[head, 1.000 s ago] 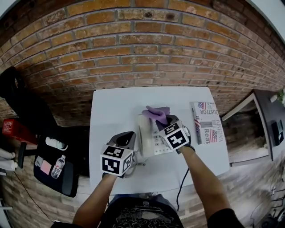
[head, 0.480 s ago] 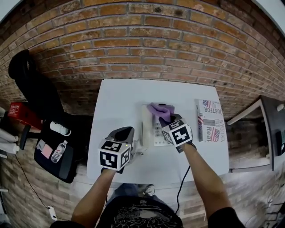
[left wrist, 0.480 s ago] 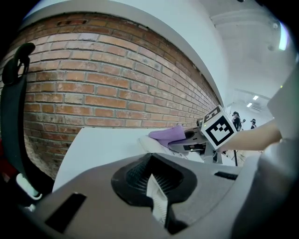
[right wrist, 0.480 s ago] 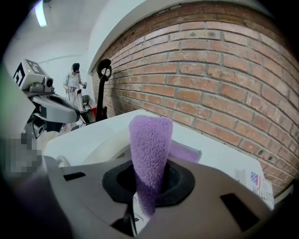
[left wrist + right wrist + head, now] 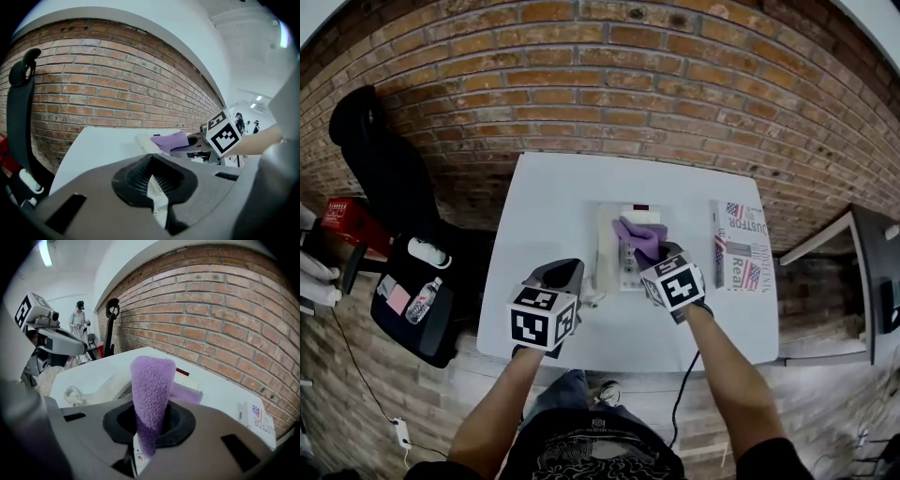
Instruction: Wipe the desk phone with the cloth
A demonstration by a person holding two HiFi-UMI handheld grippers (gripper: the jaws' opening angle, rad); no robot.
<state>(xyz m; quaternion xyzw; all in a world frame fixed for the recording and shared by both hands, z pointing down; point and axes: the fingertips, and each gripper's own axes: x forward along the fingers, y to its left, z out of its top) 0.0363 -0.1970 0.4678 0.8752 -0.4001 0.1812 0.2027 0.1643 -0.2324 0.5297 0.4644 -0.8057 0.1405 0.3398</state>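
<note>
Shift: purple cloth (image 5: 639, 234) had slid nearer over the desk phone (image 5: 609, 248), baring its far end.
Right gripper (image 5: 649, 251): clamped on the cloth.
Left gripper (image 5: 567, 277): jaws together, empty, beside the phone.

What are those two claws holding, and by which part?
The right gripper pinches the purple cloth by one bunched end; the left gripper holds nothing, its jaws together.
</note>
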